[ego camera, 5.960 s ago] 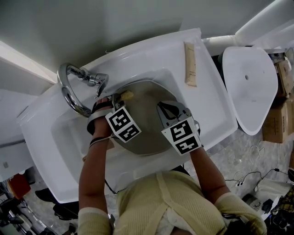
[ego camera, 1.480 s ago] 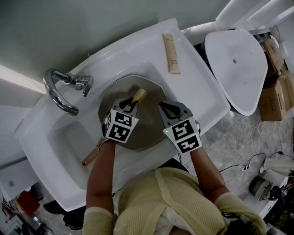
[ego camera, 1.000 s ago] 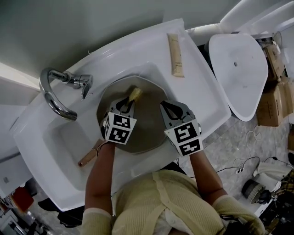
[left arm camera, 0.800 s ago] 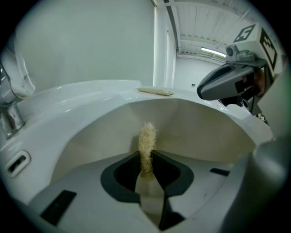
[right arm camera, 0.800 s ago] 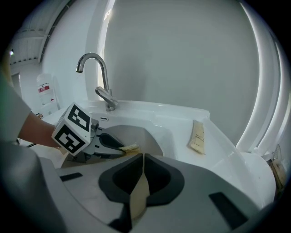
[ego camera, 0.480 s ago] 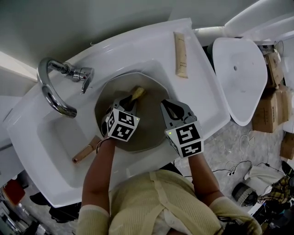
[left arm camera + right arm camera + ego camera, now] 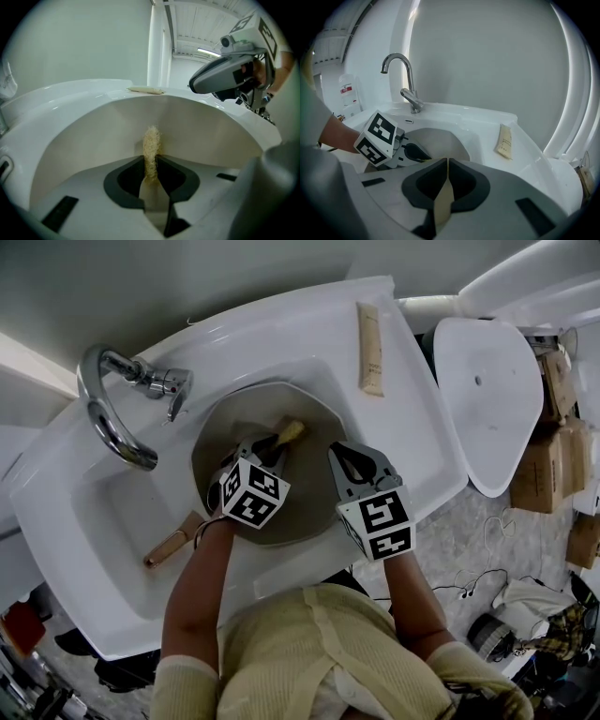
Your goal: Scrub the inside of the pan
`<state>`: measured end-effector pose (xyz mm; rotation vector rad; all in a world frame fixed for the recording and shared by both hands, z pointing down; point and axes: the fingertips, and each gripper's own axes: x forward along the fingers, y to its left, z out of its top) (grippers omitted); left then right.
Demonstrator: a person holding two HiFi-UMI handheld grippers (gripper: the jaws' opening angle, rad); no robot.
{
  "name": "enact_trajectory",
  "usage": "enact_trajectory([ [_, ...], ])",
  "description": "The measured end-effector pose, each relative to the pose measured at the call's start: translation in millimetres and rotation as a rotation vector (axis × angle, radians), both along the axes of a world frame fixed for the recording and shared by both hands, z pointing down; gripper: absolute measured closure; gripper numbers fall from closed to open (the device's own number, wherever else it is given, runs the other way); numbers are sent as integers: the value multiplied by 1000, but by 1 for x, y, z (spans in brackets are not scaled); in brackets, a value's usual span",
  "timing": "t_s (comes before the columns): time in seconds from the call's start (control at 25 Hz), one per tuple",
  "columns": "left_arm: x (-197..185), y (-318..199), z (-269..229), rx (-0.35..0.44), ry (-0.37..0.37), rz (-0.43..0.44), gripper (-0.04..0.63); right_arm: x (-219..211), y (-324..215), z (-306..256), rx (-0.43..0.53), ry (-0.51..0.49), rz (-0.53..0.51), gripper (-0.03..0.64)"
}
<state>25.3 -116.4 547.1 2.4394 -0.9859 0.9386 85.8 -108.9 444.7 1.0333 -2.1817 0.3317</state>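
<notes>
A round grey-beige pan (image 7: 234,423) lies in the white sink basin, its wooden handle (image 7: 172,542) pointing to the near left. My left gripper (image 7: 265,442) is over the pan's middle, shut on a straw-coloured fibre scrubber (image 7: 288,433). In the left gripper view the scrubber (image 7: 151,146) sticks out past the shut jaws towards the pan's far wall (image 7: 93,136). My right gripper (image 7: 339,454) sits at the pan's right rim, shut on a thin beige edge (image 7: 443,199) that looks like the rim.
A chrome tap (image 7: 112,418) stands at the sink's (image 7: 309,329) far left. A beige tube (image 7: 370,334) lies on the far right ledge. A white toilet lid (image 7: 492,399) and cardboard boxes (image 7: 562,427) are to the right. A white bottle (image 7: 347,93) stands beyond the tap.
Six seconds ago the left gripper and scrubber were at the pan's left side near the tap; they now sit nearer the middle and far right. The right gripper has stayed at the rim.
</notes>
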Motion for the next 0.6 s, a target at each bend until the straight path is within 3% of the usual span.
enact_trajectory([
  [0.6,26,33,0,-23,-9,176,474,9,10,-4,7,26,7,588],
])
